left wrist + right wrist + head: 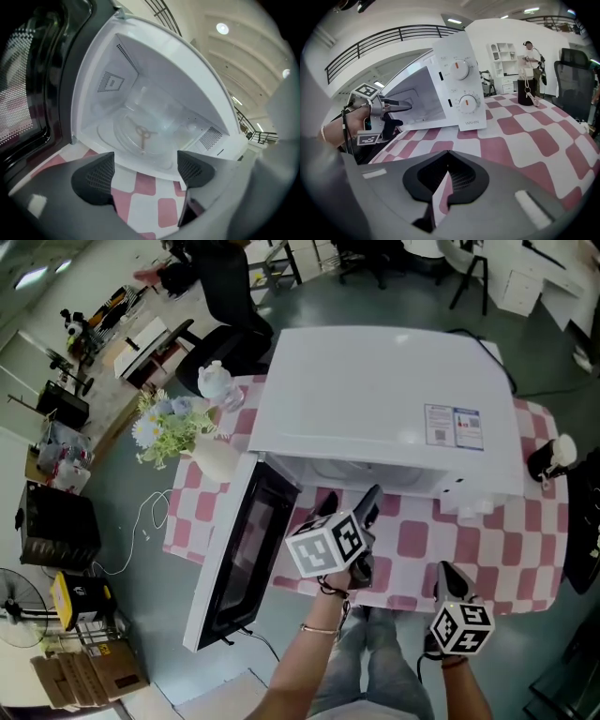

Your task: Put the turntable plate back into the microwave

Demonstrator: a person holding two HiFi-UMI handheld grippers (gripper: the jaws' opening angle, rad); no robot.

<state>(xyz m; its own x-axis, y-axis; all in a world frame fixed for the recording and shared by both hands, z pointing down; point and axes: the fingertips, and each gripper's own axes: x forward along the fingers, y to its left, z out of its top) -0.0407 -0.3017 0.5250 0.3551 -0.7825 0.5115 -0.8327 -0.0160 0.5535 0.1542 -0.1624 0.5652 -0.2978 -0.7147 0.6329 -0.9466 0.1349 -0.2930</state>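
The glass turntable plate [157,147] is lying flat on the floor of the microwave [375,399] cavity, and the hub under it is showing through the glass. The microwave door [239,559] is hanging wide open to the left, its dark window facing the person.

The left gripper [146,176] is hovering just outside the cavity mouth, pointing in at the plate. Its jaws are standing released and well apart, with only the checked cloth [143,206] and the cavity's front lip showing between them; they are gripping nothing and are not touching the plate. In the head view this gripper is sitting over the front edge of the counter [506,549], right below the opening.

The right gripper [447,176] is hanging back near the counter's front edge, off to the right of the microwave and apart from it. Its jaws are clenched together with nothing between them. It is looking past the microwave's control panel, where two round dials [459,70] are sitting one above the other.

The pink and white checked cloth is covering the counter. A white vase of flowers [173,427] is standing at the microwave's left rear corner, beside a clear plastic container [220,385]. A dark jar [525,91] is resting near the counter's far right end. A person [532,51] is standing in the background, and an office chair [576,70] is sitting beyond the counter.
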